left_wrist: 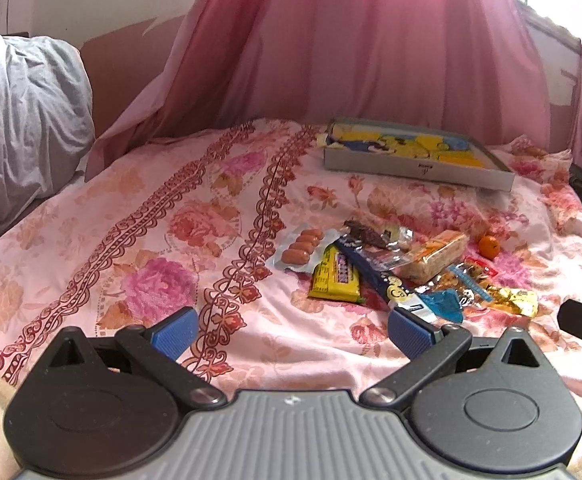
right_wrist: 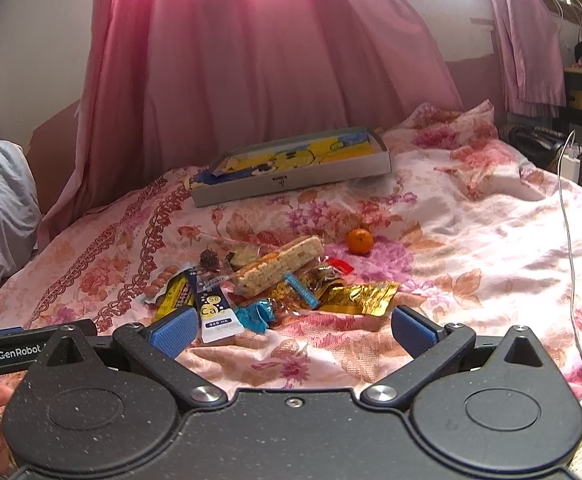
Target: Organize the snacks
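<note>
Shallow box (left_wrist: 413,169) holds yellow packets (left_wrist: 435,146).

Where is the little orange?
The small orange sits alone on the flowery bedsheet, at the far right edge of the snack pile, just beyond the red wrapper and nearer than the shallow box.

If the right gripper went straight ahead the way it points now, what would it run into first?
Probably the near edge of the snack pile: the right gripper is open and aimed at the blue wrapper and gold packet. Depth is uncertain.
</note>
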`<action>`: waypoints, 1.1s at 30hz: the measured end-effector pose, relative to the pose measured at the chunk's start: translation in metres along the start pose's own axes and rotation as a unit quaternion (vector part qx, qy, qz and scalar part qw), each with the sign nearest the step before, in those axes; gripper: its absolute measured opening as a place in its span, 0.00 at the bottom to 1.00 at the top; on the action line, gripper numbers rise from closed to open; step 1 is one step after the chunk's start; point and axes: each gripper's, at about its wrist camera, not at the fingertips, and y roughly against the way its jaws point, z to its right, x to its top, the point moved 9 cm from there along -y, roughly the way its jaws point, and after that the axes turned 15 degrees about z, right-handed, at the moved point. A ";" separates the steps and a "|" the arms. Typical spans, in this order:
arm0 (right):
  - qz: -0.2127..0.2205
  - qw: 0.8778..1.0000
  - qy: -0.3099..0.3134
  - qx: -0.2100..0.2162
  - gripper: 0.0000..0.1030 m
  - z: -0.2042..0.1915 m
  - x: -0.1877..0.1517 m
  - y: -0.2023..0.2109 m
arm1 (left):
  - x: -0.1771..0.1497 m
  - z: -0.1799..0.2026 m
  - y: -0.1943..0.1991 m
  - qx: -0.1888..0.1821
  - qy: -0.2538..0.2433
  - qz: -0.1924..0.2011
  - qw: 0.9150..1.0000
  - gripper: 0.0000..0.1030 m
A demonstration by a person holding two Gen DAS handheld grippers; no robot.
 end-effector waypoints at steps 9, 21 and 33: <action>-0.019 1.000 0.008 0.000 0.99 0.011 0.006 -0.022 | 0.003 0.006 -0.028 -0.012 -0.011 -0.031 0.999 1.00; -0.082 0.996 0.033 -0.029 0.99 0.041 -0.008 -0.082 | 0.000 0.045 -0.088 -0.045 -0.006 -0.052 0.998 1.00; -0.133 0.987 0.090 -0.021 0.99 0.071 -0.023 -0.151 | -0.012 0.080 -0.137 -0.044 -0.024 -0.060 0.997 1.00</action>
